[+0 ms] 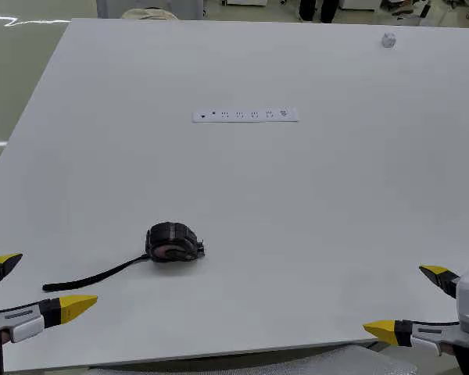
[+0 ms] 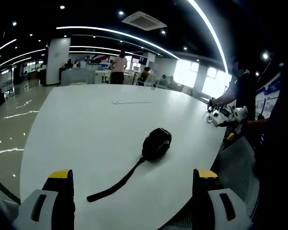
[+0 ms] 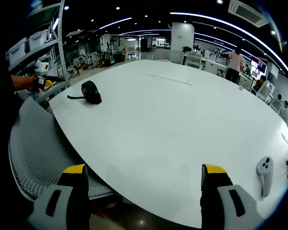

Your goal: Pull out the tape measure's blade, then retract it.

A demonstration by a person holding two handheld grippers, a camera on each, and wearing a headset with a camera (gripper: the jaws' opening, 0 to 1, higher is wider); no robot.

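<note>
A black tape measure [image 1: 172,242] lies on the white table [image 1: 297,187], its black wrist strap [image 1: 94,276] trailing toward the front left. No blade is out of the case. My left gripper [image 1: 19,285] hovers open at the table's front left corner, short of the strap's end. From the left gripper view the tape measure [image 2: 156,143] sits ahead between the open yellow-tipped jaws [image 2: 134,175]. My right gripper [image 1: 418,301] hangs open at the front right edge, far from the tape measure [image 3: 91,91], its jaws [image 3: 146,170] wide apart with nothing between them.
A white power strip [image 1: 245,116] is set flat in the table's middle back. A small white object [image 1: 388,40] sits at the far right corner. A white controller [image 3: 264,170] lies near the right edge. A grey mesh chair [image 3: 38,148] stands below the front edge.
</note>
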